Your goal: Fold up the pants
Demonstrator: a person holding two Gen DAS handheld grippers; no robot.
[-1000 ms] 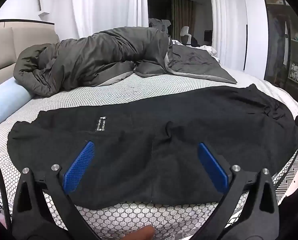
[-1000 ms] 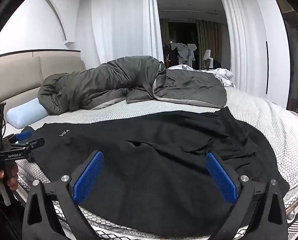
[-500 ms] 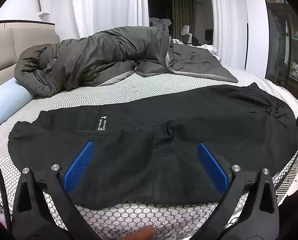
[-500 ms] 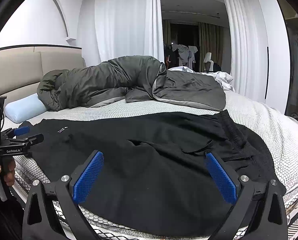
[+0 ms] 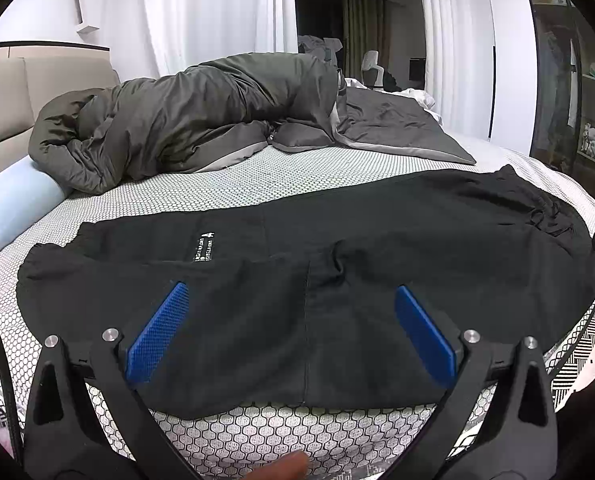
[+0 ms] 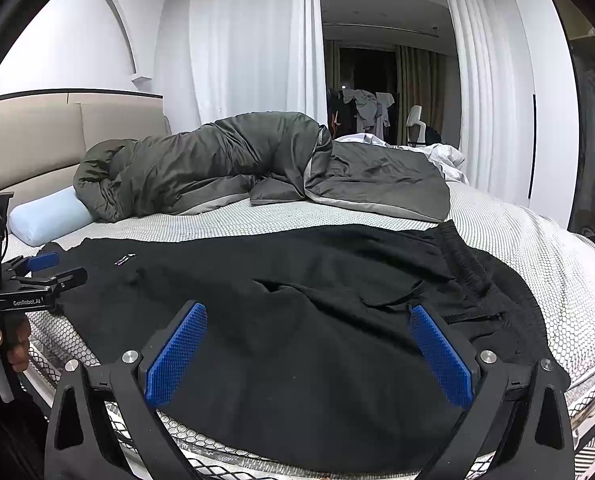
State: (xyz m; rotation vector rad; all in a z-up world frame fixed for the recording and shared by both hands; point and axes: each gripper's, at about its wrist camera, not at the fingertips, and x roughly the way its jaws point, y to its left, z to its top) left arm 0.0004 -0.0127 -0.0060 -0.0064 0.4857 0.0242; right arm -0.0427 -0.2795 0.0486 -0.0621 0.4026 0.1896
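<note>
Black pants [image 5: 337, 264] lie spread lengthwise along the near edge of the bed [image 5: 257, 176], one leg laid over the other, with a small white label [image 5: 203, 246] toward the left end. In the right wrist view the pants [image 6: 297, 312] show their waistband and drawstring at the right end. My left gripper [image 5: 289, 320] hovers open over the leg portion near the bed edge, holding nothing. My right gripper [image 6: 309, 340] is open above the hip area. The left gripper [image 6: 41, 272] also shows at the left of the right wrist view, held by a hand [image 6: 5, 344].
A bunched dark grey duvet [image 5: 201, 120] lies across the far half of the bed, with a light blue bolster pillow [image 5: 13, 208] at the left by the beige headboard [image 5: 9, 92]. White curtains [image 6: 249, 40] hang behind. A dark wardrobe [image 5: 577, 100] stands at the right.
Both cameras have drifted slightly, the right one rising a little. The pants have not moved and both grippers stay open.
</note>
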